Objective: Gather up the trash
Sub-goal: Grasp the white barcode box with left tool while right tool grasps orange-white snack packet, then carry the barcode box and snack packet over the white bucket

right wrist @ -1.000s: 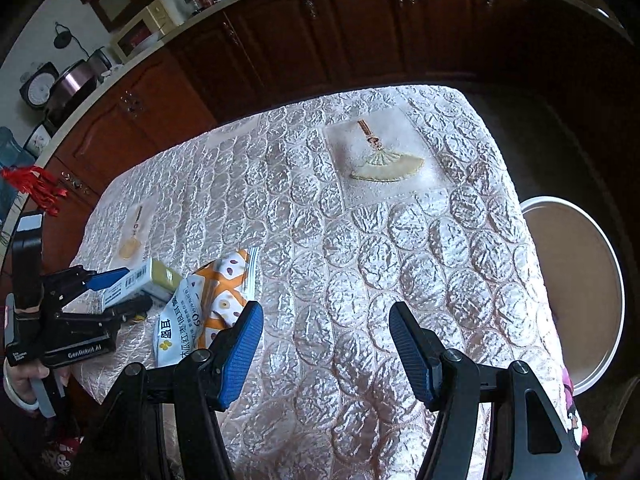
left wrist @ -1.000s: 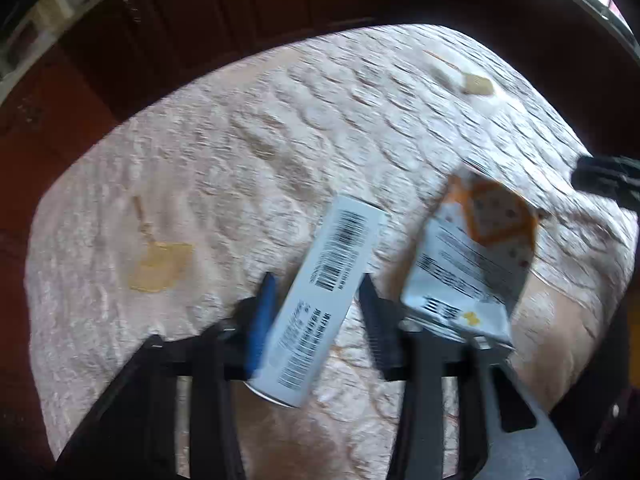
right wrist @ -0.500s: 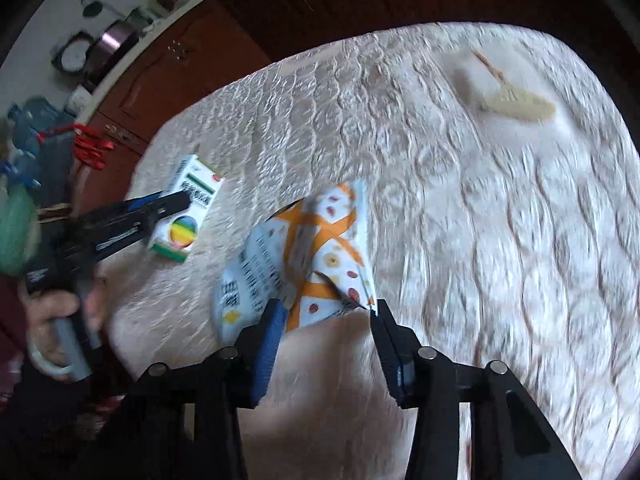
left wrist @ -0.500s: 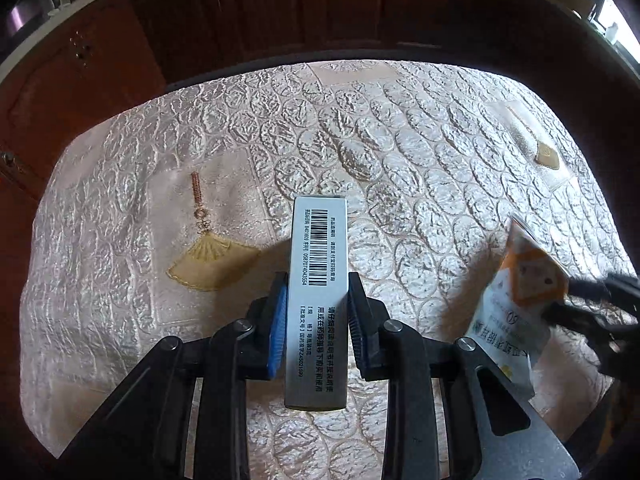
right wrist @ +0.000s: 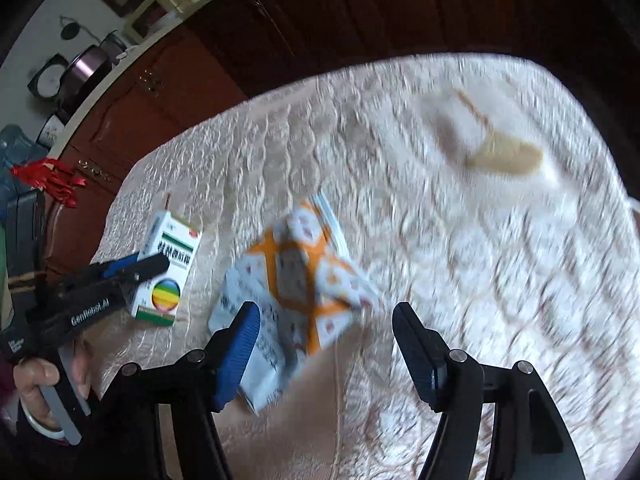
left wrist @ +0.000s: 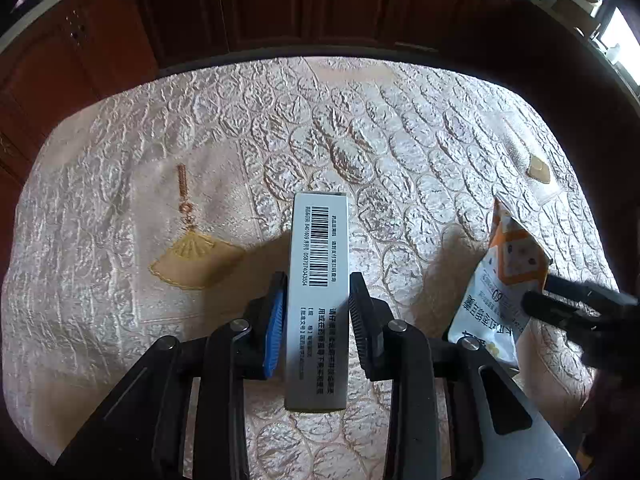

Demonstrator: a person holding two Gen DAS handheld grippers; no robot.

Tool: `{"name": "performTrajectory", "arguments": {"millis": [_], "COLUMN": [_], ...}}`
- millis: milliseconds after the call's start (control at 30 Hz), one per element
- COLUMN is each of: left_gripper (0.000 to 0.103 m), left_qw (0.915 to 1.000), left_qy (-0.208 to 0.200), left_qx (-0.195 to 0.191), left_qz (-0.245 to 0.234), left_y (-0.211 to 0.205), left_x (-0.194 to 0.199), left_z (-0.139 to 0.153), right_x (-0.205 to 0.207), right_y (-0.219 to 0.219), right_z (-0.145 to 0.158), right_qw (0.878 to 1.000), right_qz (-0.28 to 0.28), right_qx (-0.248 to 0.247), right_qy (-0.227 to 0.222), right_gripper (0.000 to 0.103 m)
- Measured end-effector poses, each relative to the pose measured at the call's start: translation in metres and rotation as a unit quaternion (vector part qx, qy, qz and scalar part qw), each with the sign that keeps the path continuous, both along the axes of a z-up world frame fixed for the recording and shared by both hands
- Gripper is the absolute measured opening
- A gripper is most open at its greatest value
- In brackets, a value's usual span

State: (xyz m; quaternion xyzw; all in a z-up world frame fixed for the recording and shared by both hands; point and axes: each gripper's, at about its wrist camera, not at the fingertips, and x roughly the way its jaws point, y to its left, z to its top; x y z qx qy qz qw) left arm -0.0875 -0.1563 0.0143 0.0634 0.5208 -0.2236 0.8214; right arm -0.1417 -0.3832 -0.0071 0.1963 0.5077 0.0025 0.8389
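Embossed cream tablecloth (left wrist: 400, 128) covers the whole table, two pieces of trash on it. Left gripper (left wrist: 318, 312) is pinching the white medicine box (left wrist: 318, 280) by its long sides, barcode face up, pads pressed flat on both sides. Compared with a second ago the box sits straight along the fingers rather than skewed, and the grip looks about as tight as it was. So that piece looks secured; in the right wrist view the box (right wrist: 168, 268) seems raised a little off the cloth, though I can't be sure it's clear.

Right gripper (right wrist: 324, 344): jaws have just been opening and now stand spread wide. Half a second ago they were narrowed on the corner of the orange-and-white snack wrapper (right wrist: 296, 292); now the wrapper lies on the cloth with its near end between the fingers and neither pad pressing it. The blue-padded finger (right wrist: 240, 344) overlaps the wrapper's edge; the other finger is well apart from it. That view is motion-blurred, so fine contact is hard to read. From the left wrist view the wrapper (left wrist: 504, 276) sits just right of the box, with the right gripper's dark fingers across it.

Judgement: the wrapper pick did not hold or is being re-set, so it needs another close. No bin visible in either view
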Motion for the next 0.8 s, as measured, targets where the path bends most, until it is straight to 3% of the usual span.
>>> {"name": "performTrajectory", "arguments": {"millis": [167,300,367,400,800], "left_gripper": [0.028,0.025,0.025,0.025,0.025], "left_qw": [1.0,0.9999,1.0,1.0,0.9987], "left_qy": [0.007,0.009,0.001,-0.004,-0.049], "left_qx": [0.0,-0.009,-0.009,-0.008,-0.015], "left_qz": [0.002,0.003,0.001,-0.001,-0.006], "left_y": [-0.003,-0.006,-0.009,-0.01,-0.017], "left_x": [0.004,0.003,-0.001,-0.002,-0.014], "left_z": [-0.008,-0.009,-0.006,-0.004,0.029], "right_x": [0.006,0.017,0.018,0.017,-0.004], "right_y": [0.004,0.006,0.011,0.013,0.007], "right_z": [-0.014,-0.014,-0.012,-0.009,0.03], "right_qw": [0.998,0.996,0.997,0.997,0.994], "right_qz": [-0.009,-0.005,0.002,0.006,0.015], "right_qx": [0.058,0.075,0.065,0.06,0.036], "right_qy": [-0.039,-0.042,-0.051,-0.057,-0.099], "right_gripper": [0.065,0.034,0.032,0.026,0.026]}}
